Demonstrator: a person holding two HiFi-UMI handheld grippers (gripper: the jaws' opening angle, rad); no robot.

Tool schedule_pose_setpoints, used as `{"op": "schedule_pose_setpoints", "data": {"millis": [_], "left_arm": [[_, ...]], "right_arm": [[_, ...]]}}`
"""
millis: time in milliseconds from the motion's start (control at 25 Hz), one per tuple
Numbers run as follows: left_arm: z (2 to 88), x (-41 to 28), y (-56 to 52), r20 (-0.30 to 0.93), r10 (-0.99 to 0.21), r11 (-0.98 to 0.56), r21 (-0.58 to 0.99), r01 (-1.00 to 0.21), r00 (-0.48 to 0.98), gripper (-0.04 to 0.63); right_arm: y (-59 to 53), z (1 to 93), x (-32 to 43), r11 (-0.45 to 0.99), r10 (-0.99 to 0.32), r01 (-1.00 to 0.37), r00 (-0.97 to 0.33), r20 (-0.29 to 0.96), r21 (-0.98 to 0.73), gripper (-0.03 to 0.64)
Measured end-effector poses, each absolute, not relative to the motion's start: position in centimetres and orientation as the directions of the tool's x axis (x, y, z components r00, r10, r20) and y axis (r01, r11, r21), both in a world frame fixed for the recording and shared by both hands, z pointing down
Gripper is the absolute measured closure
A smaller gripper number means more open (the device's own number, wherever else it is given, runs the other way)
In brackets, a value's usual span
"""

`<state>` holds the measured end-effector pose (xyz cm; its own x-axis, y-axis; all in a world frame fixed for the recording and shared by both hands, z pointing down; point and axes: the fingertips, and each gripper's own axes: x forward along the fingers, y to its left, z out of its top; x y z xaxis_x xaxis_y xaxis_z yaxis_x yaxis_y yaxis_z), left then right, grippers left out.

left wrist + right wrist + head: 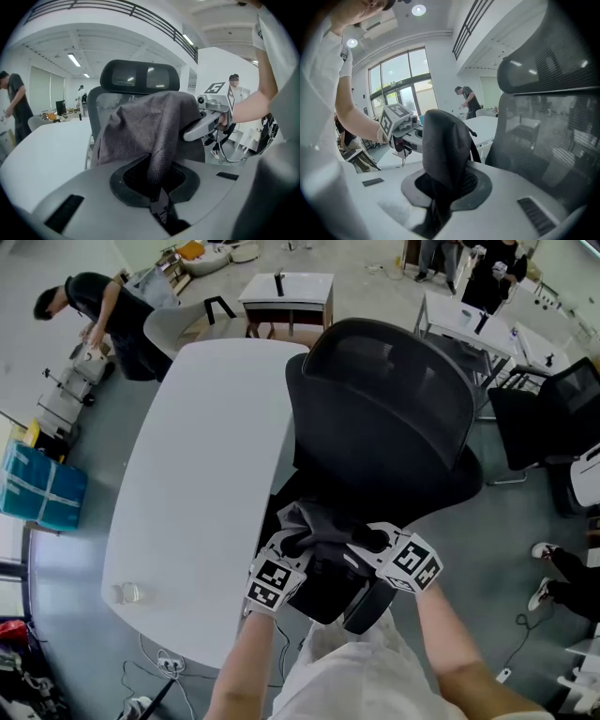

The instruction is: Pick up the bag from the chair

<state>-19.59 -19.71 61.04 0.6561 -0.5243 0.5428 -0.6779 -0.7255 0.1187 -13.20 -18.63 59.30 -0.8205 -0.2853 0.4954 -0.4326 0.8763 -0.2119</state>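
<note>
Holding bag w/ both grippers, lower centre of head view, just in front of black mesh chair. L gripper clamped on grey strip of fabric running down betw. its jaws; rest of bag bunched above, covering chair back at frame centre. R gripper clamped on dark fold, bag standing up at centre of its view. Grippers close together, one each side of bag. Can't tell if bag clears seat. White table left of chair; person bent over, upper left.

Grey cloth bag, bunched, nr chair
</note>
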Motion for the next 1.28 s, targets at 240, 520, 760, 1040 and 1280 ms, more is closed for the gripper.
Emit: {"op": "schedule_pose_setpoints", "data": {"millis": [240, 520, 760, 1040, 1280], "left_arm": [[55.8, -19.2, -20.6, 0.533, -0.556, -0.696, 0.121, -0.708, 0.638, 0.549], [49.6, -18.8, -22.3, 0.478, -0.608, -0.694, 0.07, -0.717, 0.635, 0.552], [46.1, -18.5, -23.2, 0.45, -0.633, -0.682, 0.061, -0.729, 0.63, 0.552], [42.4, -18.1, -23.9, 0.434, -0.654, -0.671, 0.045, -0.74, 0.619, 0.555], [39.8, -17.8, -23.7, 0.411, -0.67, -0.671, 0.02, -0.741, 0.618, 0.558]], "right_arm": [[-19.4, 54.4, -12.7, 0.871, -0.33, -0.446, -0.841, 0.429, -0.206, 0.566], [-21.0, 48.2, -12.2, 0.883, -0.371, -0.442, -0.862, 0.344, -0.156, 0.566], [-22.0, 44.6, -11.8, 0.89, -0.396, -0.443, -0.87, 0.294, -0.112, 0.566], [-22.7, 41.0, -11.2, 0.893, -0.405, -0.438, -0.882, 0.242, -0.101, 0.566], [-22.5, 38.4, -10.9, 0.897, -0.407, -0.431, -0.891, 0.2, -0.096, 0.566]]}}
